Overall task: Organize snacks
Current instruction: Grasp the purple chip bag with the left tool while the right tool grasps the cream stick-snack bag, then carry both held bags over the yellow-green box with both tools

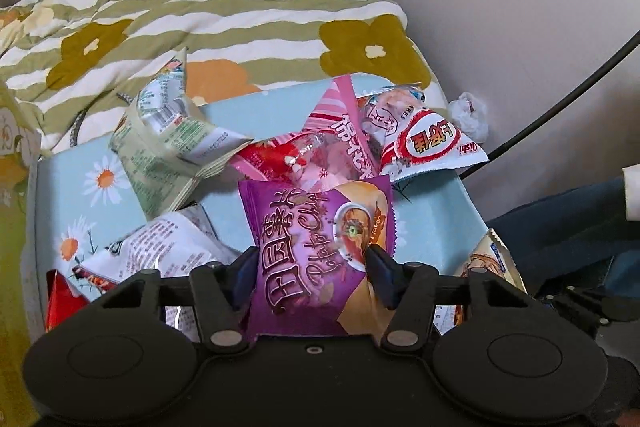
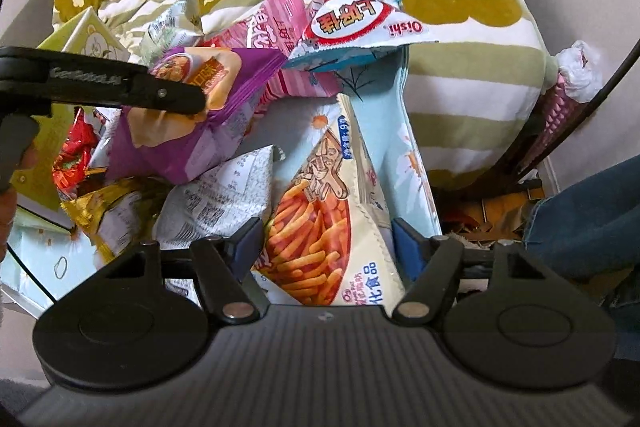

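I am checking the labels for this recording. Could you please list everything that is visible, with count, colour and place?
purple chip bag: 1, purple, between the left jaws
fries snack bag: 1, cream and orange, between the right jaws
Oishi bag: 1, white and red, far side of pile
pink bag: 1, pink, beside Oishi bag
green bag: 1, pale green, left of pile
daisy cloth: 1, light blue, under snacks
quilt: 1, green-white striped, behind
left gripper: 1, black, pads pressing the purple bag
right gripper: 1, black, around the fries bag
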The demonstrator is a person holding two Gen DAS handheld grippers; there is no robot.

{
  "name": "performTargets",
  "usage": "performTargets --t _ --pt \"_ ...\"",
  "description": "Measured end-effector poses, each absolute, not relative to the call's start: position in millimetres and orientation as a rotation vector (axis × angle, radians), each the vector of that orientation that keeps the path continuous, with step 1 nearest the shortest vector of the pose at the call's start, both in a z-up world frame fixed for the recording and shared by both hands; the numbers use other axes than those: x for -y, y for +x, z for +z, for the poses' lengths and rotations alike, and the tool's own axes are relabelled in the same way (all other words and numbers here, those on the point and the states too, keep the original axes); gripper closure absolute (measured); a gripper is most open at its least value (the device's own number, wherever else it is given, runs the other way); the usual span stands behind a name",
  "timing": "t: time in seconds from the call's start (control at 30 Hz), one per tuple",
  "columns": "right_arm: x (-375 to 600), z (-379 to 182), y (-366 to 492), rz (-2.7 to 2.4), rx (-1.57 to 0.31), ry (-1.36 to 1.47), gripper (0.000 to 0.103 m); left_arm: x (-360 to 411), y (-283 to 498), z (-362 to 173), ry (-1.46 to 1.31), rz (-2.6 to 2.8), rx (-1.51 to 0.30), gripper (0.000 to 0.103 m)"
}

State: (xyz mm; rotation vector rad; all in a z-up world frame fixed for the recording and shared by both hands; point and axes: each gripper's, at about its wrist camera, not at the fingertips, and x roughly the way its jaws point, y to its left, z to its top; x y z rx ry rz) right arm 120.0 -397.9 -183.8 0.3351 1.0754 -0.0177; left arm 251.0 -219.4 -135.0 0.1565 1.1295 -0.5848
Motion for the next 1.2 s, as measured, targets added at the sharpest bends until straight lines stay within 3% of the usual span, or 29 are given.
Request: performTargets --t 0.33,0.87,1.2 --pt "398.7 -193.7 122.4 0.016 -1.096 0.385 0.018 211.2 242.5 -125.9 0.137 -0.585 -1.097 0.044" --pt "397.8 -167.5 106.3 -0.030 -1.033 0.344 0.044 203.6 226.3 -100.5 0.121 -0.592 -1.021 0.046" --pt "404.3 -134.3 93.5 -0.048 -0.958 0.299 0.045 199.6 211.5 -68.4 0.088 -0.589 -0.951 0.046"
